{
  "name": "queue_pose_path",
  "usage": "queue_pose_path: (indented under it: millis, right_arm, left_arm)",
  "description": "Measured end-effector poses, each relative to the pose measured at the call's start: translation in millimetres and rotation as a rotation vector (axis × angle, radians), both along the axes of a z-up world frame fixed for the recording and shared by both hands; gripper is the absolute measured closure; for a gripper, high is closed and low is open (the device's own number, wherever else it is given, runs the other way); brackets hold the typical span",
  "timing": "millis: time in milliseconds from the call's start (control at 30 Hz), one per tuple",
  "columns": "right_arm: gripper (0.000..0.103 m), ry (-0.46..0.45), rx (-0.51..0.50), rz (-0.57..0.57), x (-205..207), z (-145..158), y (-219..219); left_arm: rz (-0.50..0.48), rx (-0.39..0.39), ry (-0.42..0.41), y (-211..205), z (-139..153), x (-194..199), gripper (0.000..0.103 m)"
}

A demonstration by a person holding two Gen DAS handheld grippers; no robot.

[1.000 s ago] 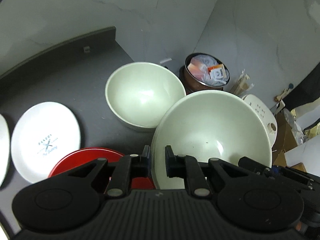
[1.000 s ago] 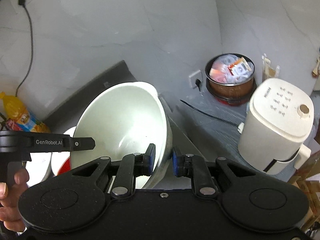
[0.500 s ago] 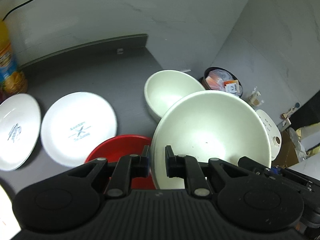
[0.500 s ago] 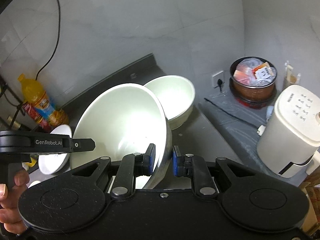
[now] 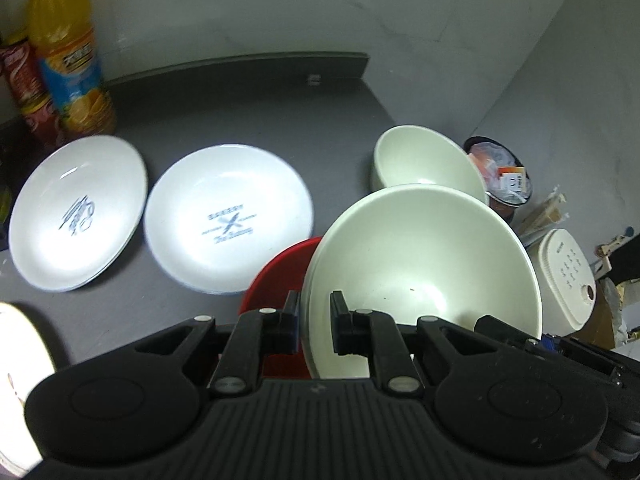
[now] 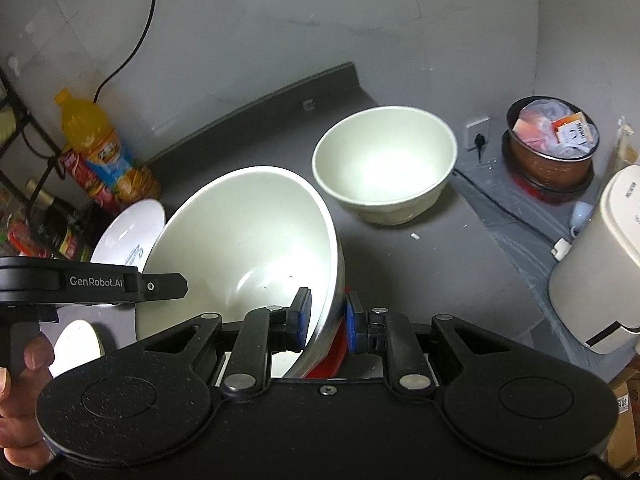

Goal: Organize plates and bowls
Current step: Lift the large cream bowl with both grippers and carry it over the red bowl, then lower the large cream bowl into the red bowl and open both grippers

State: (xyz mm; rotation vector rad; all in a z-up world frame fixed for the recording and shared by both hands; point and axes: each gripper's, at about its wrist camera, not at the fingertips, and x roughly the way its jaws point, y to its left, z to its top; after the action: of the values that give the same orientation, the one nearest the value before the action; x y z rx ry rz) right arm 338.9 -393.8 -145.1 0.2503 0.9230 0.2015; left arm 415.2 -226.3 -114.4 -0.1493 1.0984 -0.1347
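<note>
The large cream-white ceramic bowl [image 5: 424,264] is held tilted above the dark grey tabletop [image 5: 224,104], gripped at two places on its rim. The left tongs [image 5: 314,324] are clenched on the near rim, one finger inside the bowl and one outside; the right tongs [image 6: 325,318] are likewise clenched on the rim at the bowl's other side, their blue pads [image 6: 304,312] pressing the wall from within and without. A hand [image 6: 20,392] grips the handle of the left device at the left edge of the right wrist view. Under the raised bowl lies a round red plate [image 5: 280,276], partly hidden by it. A second, smaller cream-white bowl [image 6: 384,164] stands upright on the tabletop beyond, apart from the held one. To the left lie two white printed plates [image 5: 228,216], side by side and nearly touching, the farther one [image 5: 78,212] near an orange drink bottle [image 5: 66,52] that stands against the wall. Off the tabletop's right side sit a brown pot full of packets [image 6: 552,140] and a white appliance [image 6: 600,264].
</note>
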Motion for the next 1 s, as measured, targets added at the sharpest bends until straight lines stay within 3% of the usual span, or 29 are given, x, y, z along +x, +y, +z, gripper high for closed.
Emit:
queue_pose_path:
  millis: [267, 500, 767, 1000]
  right_arm:
    - [0.075, 0.016, -0.065, 0.069, 3.7, -9.7, 18.5]
    - [0.074, 0.051, -0.087, 0.105, 8.3, -19.6, 25.0]
    - [0.060, 0.046, -0.093, 0.127, 12.8, -20.7, 32.4]
    - [0.051, 0.052, -0.099, 0.110, 10.6, -18.4, 31.3]
  left_arm:
    - [0.036, 0.007, 0.043, 13.4, -17.8, 0.0, 0.090]
    - [0.049, 0.016, 0.071, 17.1, -32.5, 0.6, 0.090]
    - [0.056, 0.025, 0.093, 19.2, -44.6, 1.6, 0.090]
    - [0.038, 0.035, 0.106, 15.8, -37.4, 5.7, 0.085]
